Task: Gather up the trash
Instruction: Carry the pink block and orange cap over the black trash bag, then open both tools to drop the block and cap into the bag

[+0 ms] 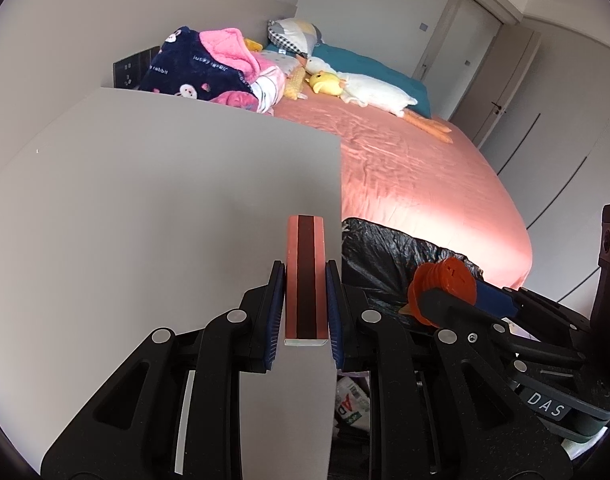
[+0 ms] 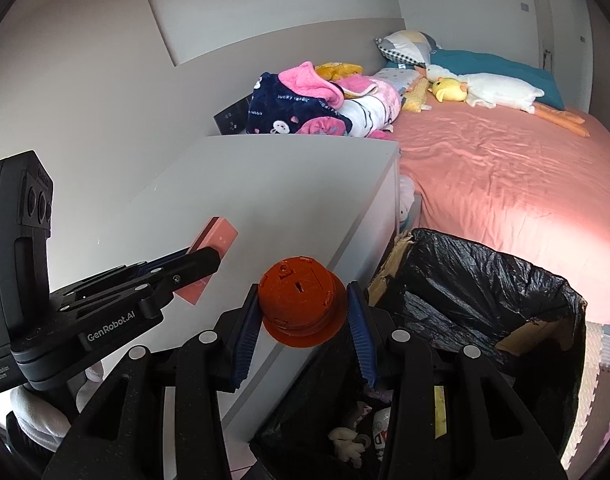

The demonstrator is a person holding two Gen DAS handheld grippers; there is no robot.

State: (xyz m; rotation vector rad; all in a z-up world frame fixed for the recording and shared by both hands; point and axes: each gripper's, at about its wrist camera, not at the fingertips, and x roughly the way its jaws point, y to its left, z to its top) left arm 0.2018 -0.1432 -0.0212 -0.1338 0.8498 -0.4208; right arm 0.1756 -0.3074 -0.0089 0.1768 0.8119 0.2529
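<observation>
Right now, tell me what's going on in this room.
A person is collecting trash with two handheld grippers. The left gripper is shut on a pink box, held above the white nightstand. The right gripper is shut on an orange cap-like piece, beside the bin with the black bag, which already holds some rubbish. Neither item is dropped in yet.

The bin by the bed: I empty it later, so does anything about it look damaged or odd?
Yes. The bin is a cardboard box whose rim is torn and ragged near the white cabinet. Its black liner sags unevenly, leaving bare cardboard exposed on the far side. Trash lies at the bottom; nothing looks spilled.
</observation>
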